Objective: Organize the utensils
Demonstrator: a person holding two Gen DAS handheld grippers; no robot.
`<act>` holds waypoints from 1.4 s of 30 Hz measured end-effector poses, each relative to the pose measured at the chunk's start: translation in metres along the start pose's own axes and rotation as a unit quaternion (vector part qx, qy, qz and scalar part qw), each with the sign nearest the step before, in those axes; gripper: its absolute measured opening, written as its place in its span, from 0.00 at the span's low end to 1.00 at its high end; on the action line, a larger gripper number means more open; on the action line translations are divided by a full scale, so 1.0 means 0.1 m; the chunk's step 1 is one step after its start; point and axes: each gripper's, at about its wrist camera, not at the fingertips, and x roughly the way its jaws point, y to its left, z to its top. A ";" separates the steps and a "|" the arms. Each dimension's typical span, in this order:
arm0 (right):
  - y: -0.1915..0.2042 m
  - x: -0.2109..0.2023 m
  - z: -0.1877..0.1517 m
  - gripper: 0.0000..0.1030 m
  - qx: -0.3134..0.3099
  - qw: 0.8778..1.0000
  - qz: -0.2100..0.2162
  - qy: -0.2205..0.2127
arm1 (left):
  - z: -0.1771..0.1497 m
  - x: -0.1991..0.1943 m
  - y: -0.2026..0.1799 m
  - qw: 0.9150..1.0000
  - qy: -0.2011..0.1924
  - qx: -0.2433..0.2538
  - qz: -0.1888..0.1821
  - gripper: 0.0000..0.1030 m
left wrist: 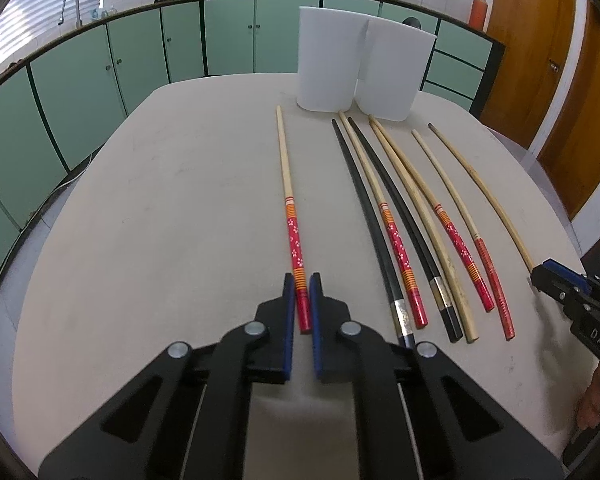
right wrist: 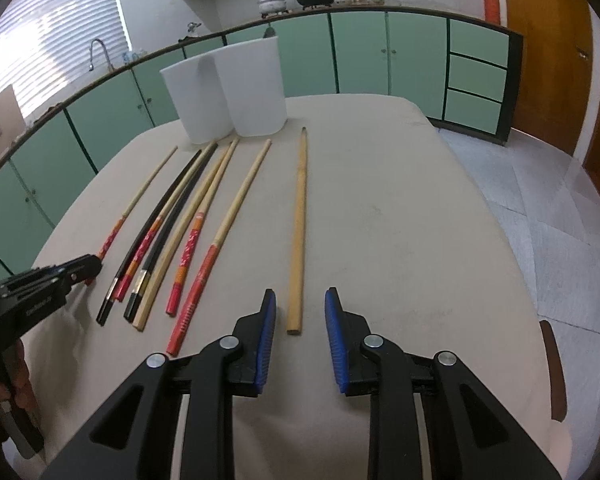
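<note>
In the left wrist view, your left claw (left wrist: pixel 302 280) is clenched on the near, red-patterned end of a lone chopstick (left wrist: pixel 289 196) that lies on the table (left wrist: pixel 160 220) and points away toward two white containers (left wrist: pixel 328 60) at the far edge. To its right lies a loose row of chopsticks (left wrist: pixel 404 208) — black, plain and red-ended.

In the right wrist view, your right claw (right wrist: pixel 301 300) is released, its blue pads either side of the near end of a plain bamboo chopstick (right wrist: pixel 298 232) without touching it. The row of chopsticks lies to its left — the white containers stand beyond.
</note>
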 end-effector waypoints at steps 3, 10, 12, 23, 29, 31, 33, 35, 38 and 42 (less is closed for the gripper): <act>0.04 -0.02 -0.03 0.24 -0.010 1.000 0.001 0.003 | 0.00 0.00 0.00 1.000 0.000 0.000 0.001 0.07; 0.05 -0.04 -0.08 0.17 -0.013 1.000 0.006 0.008 | 0.00 0.00 0.00 1.000 0.001 0.001 0.001 0.08; 0.03 -0.03 -0.07 0.14 -0.008 1.000 0.007 0.008 | 0.00 0.00 0.00 1.000 0.000 0.001 0.001 0.08; 0.02 -0.04 -0.02 0.07 -0.012 1.000 0.005 0.003 | 0.00 0.00 0.01 1.000 0.000 -0.003 -0.001 0.05; 0.02 -0.26 0.16 0.07 -0.022 0.999 0.005 -0.024 | 0.07 -0.21 0.00 1.000 -0.018 0.008 -0.003 0.05; 0.02 -0.35 0.23 0.07 -0.023 0.999 0.006 -0.037 | 0.14 -0.35 -0.01 0.999 -0.035 0.016 -0.002 0.05; 0.03 -0.46 0.32 0.07 -0.023 0.998 0.008 -0.055 | 0.23 -0.52 -0.01 0.998 -0.057 0.020 -0.004 0.05; 0.04 -0.56 0.40 0.07 -0.026 0.997 0.009 -0.070 | 0.31 -0.65 -0.02 0.997 -0.074 0.022 -0.006 0.05; 0.05 -0.70 0.54 0.07 -0.031 0.995 0.009 -0.092 | 0.46 -0.88 -0.03 0.994 -0.108 0.024 -0.010 0.05; 0.07 -0.87 0.74 0.07 -0.034 0.992 0.014 -0.117 | 0.65 -1.13 -0.06 0.989 -0.142 0.028 -0.019 0.05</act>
